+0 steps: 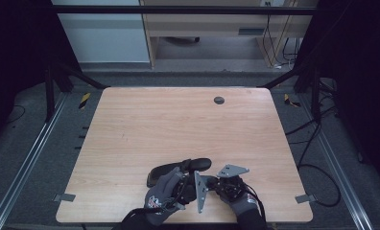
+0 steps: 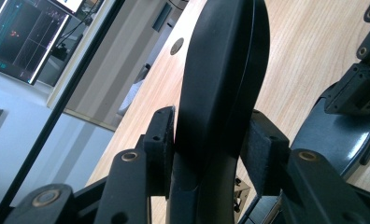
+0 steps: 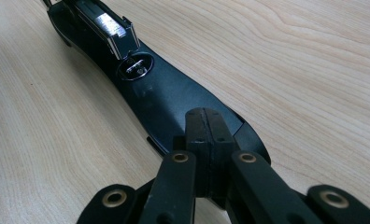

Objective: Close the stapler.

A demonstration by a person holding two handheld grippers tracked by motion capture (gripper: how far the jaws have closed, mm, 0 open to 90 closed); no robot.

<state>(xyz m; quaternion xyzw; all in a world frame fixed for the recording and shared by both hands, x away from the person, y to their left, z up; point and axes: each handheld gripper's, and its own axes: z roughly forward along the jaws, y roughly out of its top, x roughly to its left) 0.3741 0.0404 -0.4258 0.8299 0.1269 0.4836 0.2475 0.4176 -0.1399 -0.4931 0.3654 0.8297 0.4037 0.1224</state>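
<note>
On pale woodgrain table (image 1: 178, 124): left tongs (image 2: 210, 154) clamp smooth curved black stapler (image 2: 223, 84).

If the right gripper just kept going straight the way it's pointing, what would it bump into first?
Most likely the flat black part lying on the table: the right gripper, fingers shut, points along it, seemingly just above. Farther along stands a metal clip. Depth is unclear.

No lettering, label, brand, number or sign can be read anywhere here.
</note>
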